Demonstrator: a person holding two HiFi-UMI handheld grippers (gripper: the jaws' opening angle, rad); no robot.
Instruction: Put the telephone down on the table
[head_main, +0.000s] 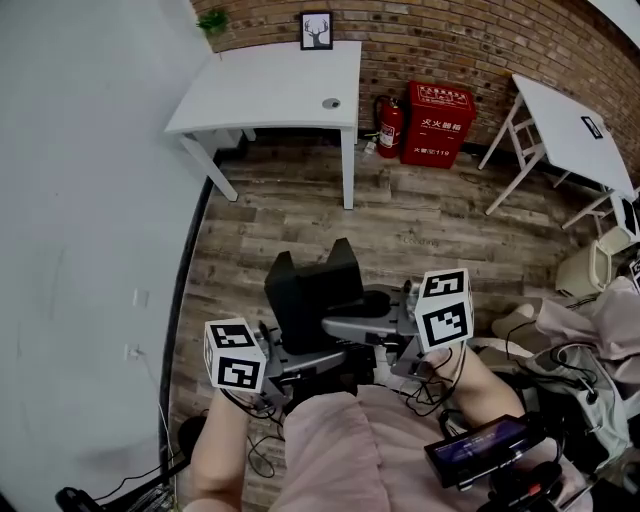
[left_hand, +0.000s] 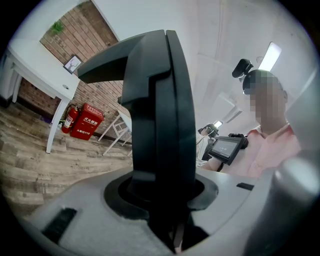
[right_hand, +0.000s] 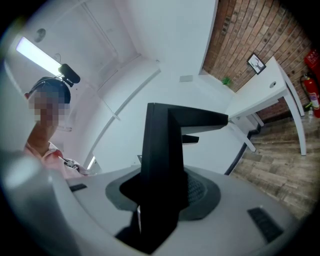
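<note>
A telephone with a grey body and a black upright part hangs above the wooden floor, in front of my lap. My left gripper holds it from the left and my right gripper from the right, each shut on the grey body. In the left gripper view the black part rises from a round recess in the grey body, which fills the lower picture and hides the jaws. The right gripper view shows the same black part and grey body from the other side.
A white table stands at the back by the brick wall, with a framed picture on it. A fire extinguisher and a red box are beside it. Another white table and piled bags and cables are at the right.
</note>
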